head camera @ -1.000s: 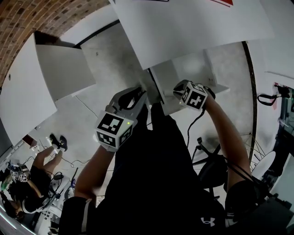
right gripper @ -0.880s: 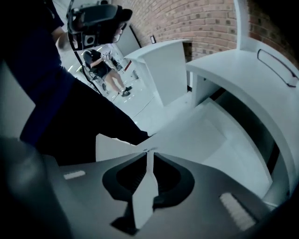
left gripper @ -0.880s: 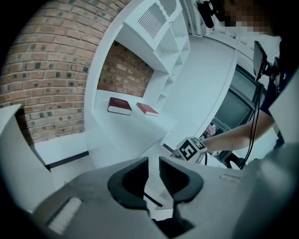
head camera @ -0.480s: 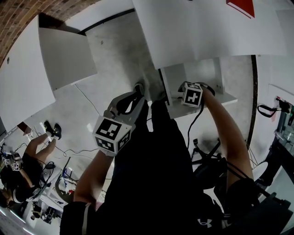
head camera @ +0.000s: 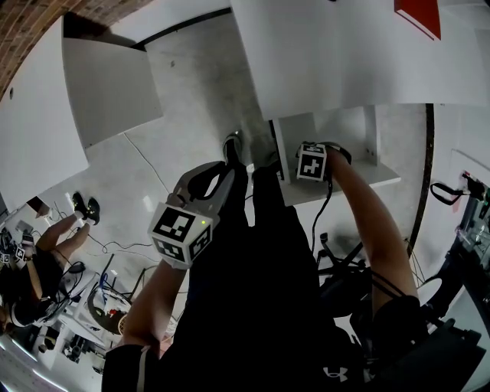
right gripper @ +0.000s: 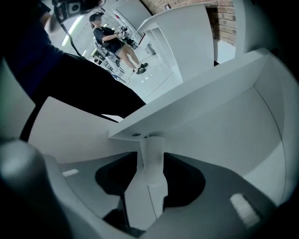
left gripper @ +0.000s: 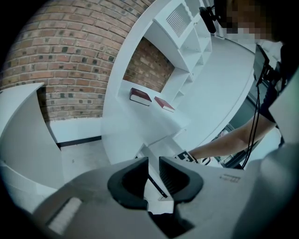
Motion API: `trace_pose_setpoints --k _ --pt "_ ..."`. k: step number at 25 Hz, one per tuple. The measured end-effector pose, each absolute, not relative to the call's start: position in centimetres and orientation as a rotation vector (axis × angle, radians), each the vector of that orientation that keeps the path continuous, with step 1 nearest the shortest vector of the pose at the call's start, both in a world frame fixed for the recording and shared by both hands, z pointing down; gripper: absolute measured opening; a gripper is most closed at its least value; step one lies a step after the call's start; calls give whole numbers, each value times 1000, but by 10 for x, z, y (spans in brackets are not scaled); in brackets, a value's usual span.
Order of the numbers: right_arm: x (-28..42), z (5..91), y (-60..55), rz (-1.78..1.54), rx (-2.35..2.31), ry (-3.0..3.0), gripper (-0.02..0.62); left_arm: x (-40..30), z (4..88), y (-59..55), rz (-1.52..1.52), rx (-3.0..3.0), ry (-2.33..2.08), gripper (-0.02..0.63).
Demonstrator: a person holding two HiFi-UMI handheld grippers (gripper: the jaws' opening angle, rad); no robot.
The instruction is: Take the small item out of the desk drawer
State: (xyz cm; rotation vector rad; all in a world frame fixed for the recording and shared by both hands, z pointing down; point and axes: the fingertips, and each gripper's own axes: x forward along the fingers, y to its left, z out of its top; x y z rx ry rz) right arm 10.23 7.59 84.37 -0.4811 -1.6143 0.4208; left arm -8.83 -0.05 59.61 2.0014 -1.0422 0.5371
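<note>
Under the white desk top (head camera: 344, 53) the white drawer (head camera: 383, 172) stands pulled out. My right gripper's marker cube (head camera: 311, 162) sits over the drawer's left part, with its jaws hidden below it. In the right gripper view a small white bottle-shaped item (right gripper: 150, 182) stands between the jaws of the right gripper (right gripper: 152, 156), inside the drawer's wall (right gripper: 224, 126). These jaws have just been opening and lie close beside the item, with no visible squeeze. My left gripper (head camera: 222, 174) hangs left of the drawer; in its own view the left gripper (left gripper: 153, 161) shows jaws nearly together and empty.
Two dark red books (left gripper: 140, 96) lie on a white shelf by the brick wall. A red sheet (head camera: 419, 15) rests on the desk top. A chair base (head camera: 344, 283) and cables lie on the floor at right. Another person (right gripper: 110, 37) stands far off.
Both hands have come lower. The right gripper's cube has sunk from the drawer's front edge down into the drawer. The left gripper slid down and slightly left.
</note>
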Motion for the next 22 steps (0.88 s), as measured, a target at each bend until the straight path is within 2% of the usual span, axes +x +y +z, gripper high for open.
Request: trace_pose_setpoints --k 3,5,22 --pt "105 854 78 392 -476 -1608 172 -89 600 -1 547 1987 -1051 80" --pt "107 855 77 374 -465 -1614 130 -88 601 -1 550 1986 -1050 80" --pt "113 811 39 323 -227 -1736 116 -65 578 -17 548 2091 -986 80"
